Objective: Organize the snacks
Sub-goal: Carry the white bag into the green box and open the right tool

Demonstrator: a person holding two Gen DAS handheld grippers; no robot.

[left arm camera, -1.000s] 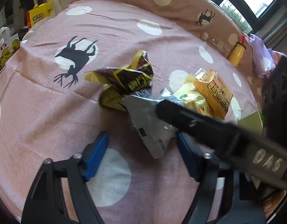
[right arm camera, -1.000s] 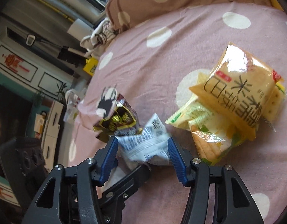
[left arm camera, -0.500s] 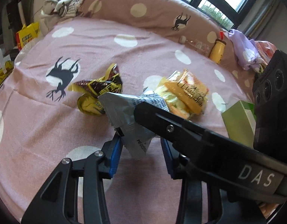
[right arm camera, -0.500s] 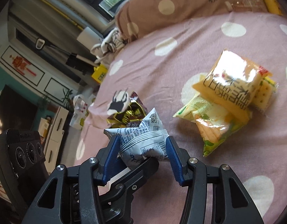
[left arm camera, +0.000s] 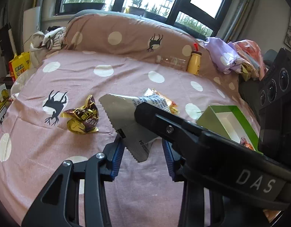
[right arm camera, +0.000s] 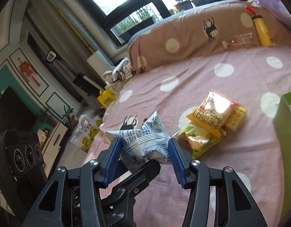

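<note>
My right gripper is shut on a silver snack packet and holds it above the pink spotted bed. In the left wrist view the same silver packet hangs from the right gripper's black finger, just in front of my left gripper. The left jaws stand on either side of the packet's lower edge; whether they touch it I cannot tell. A crumpled brown-and-yellow wrapper lies on the bed to the left. A pile of yellow and green snack bags lies to the right. An open green box stands at right.
A yellow bottle and a clear bottle lie against the brown pillow at the back. Purple and orange cloths are heaped at back right. Yellow bags stand off the bed's left edge.
The right gripper has lifted the silver packet off the bed and clear of the other snacks. The left gripper has risen with it, narrowed its jaws, then spread them a little.
</note>
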